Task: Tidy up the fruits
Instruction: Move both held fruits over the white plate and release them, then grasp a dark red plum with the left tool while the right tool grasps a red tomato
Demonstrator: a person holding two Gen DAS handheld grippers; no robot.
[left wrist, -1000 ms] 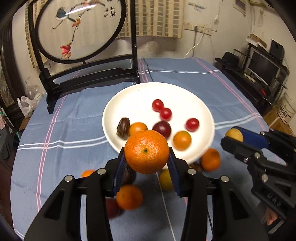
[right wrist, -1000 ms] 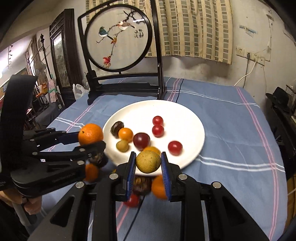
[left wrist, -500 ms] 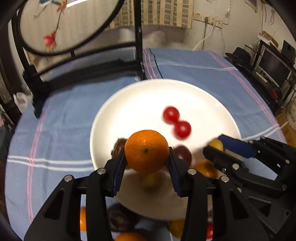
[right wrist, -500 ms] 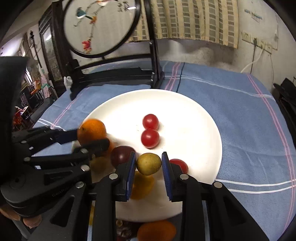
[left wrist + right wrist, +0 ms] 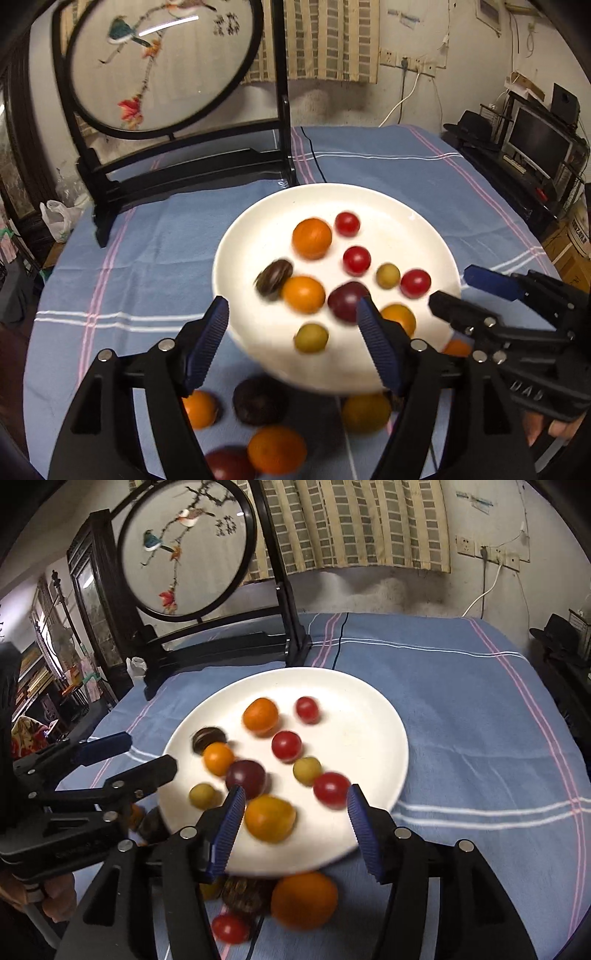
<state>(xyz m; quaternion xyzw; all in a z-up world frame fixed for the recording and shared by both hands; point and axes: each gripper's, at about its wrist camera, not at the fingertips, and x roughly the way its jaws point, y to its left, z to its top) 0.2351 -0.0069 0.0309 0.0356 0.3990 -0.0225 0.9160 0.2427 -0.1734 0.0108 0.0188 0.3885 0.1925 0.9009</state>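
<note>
Round table under a blue striped cloth (image 5: 155, 258), filling most of both views. At its far edge, a black wooden stand with a round embroidered screen (image 5: 159, 62) of birds and red leaves. Nearer the middle, a white plate (image 5: 402, 229), wide and shallow, touching the cloth.

Left gripper (image 5: 293, 338): fingers spread wide, nothing between the blue ribbed pads, hovering over the near rim of the plate. Right gripper (image 5: 295, 821): likewise wide apart and empty, poised over its own near rim; seen from the left wrist view it sits at the plate's right edge.

On the plate, largest first: a mandarin (image 5: 312, 238) toward the far side, a second orange fruit (image 5: 303, 294) just beside a dark striped one (image 5: 274, 277), a purple plum (image 5: 345, 301), a yellow-orange fruit (image 5: 269, 818) near the front rim. Then three cherry tomatoes (image 5: 356, 260) scattered right of centre, and two small greenish-yellow fruits (image 5: 311, 337), one near the front, one between the tomatoes.

Off the plate, on the cloth near the grippers: an orange (image 5: 304, 899), a dark round fruit (image 5: 258, 404), possibly a passion fruit though blurred, more small oranges and a tomato (image 5: 229, 928).
</note>
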